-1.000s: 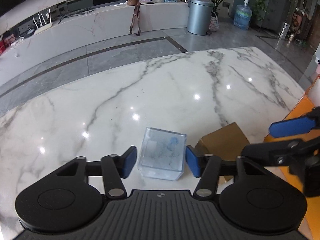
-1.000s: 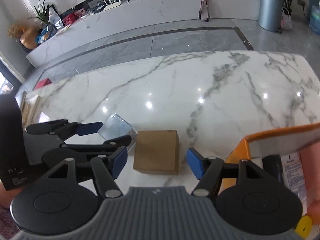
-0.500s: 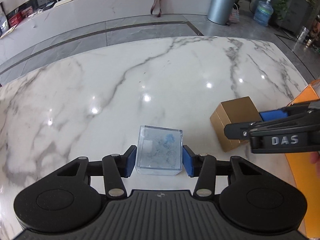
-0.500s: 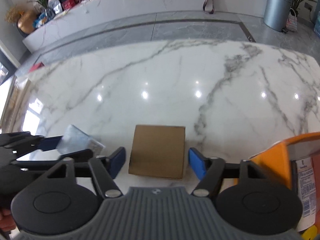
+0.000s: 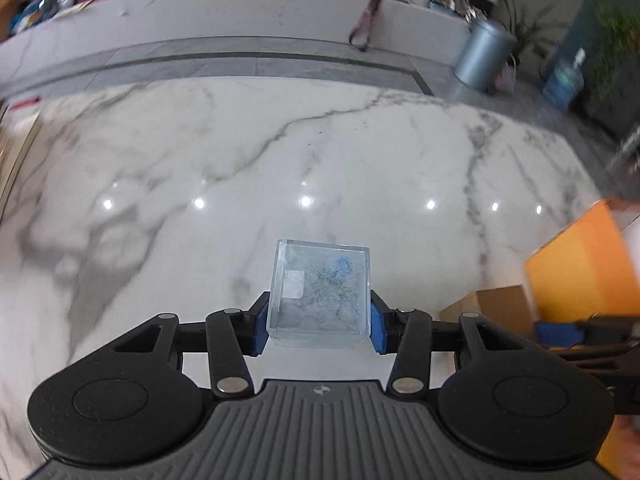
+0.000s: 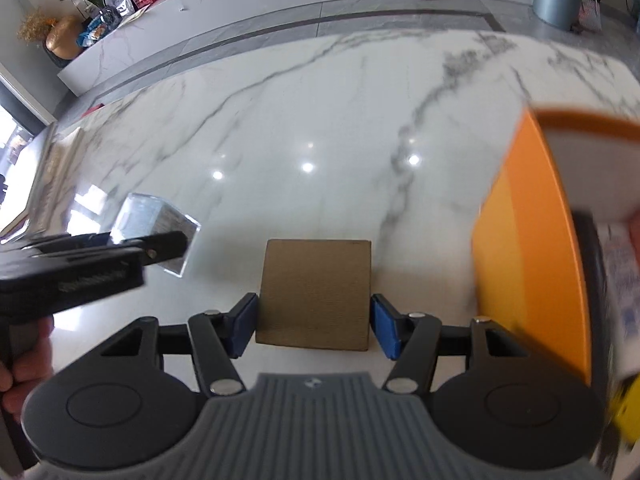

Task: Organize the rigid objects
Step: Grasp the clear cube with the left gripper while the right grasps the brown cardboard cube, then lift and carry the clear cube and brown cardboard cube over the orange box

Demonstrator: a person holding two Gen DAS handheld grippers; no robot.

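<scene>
My left gripper (image 5: 319, 330) is shut on a clear plastic cube (image 5: 319, 290) with blue specks inside and holds it above the marble table (image 5: 280, 168). The cube also shows at the left of the right wrist view (image 6: 154, 220), held by the left gripper (image 6: 120, 248). My right gripper (image 6: 313, 330) is shut on a brown cardboard box (image 6: 314, 294), its blue pads against both sides. The box also shows in the left wrist view (image 5: 496, 308), low right, beside the right gripper's blue pad.
An orange bin (image 6: 532, 240) stands close on the right, holding a labelled container and a yellow item; it also shows in the left wrist view (image 5: 580, 264). The table's far edge (image 6: 280, 46) borders a grey floor. A hand grips the left tool (image 6: 24, 360).
Both grippers have closed on their objects and lifted them. The clear cube and the brown box now sit higher in the fingers, and the orange bin is nearer on the right.
</scene>
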